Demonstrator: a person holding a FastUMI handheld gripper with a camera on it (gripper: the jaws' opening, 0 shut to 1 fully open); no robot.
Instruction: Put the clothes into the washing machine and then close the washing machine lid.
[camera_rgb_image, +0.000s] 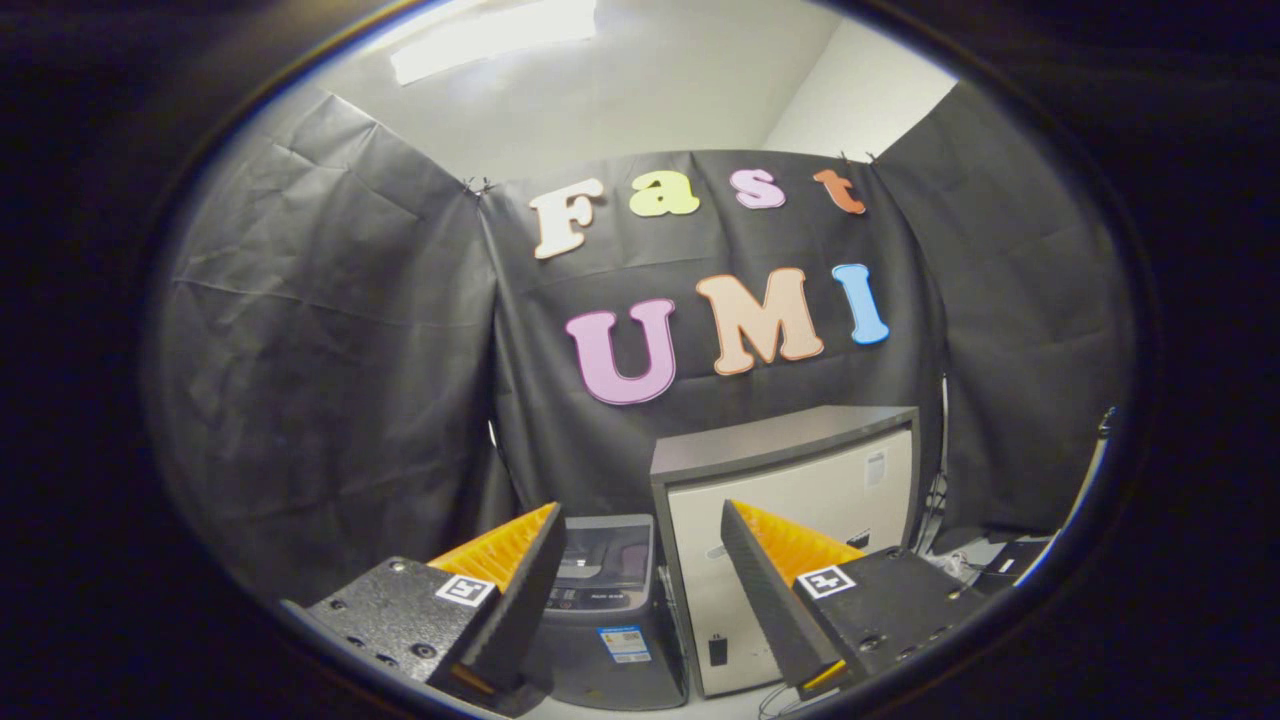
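Right now the claw (640, 520) is spread wide, both fingers (500, 590) apart w/ nothing between them, held up in the air and well back from the appliances. Beyond the fingers, low against the black booth wall, sits the washing machine (605, 620): small, grey, top-loader, lid (608, 550) down, control strip along the front edge of the top, sticker on the front. Just beside it stands a taller white cabinet (790, 540) w/ a dark top, prob. a mini fridge. Cables lie on the floor nr the cabinet's far side.
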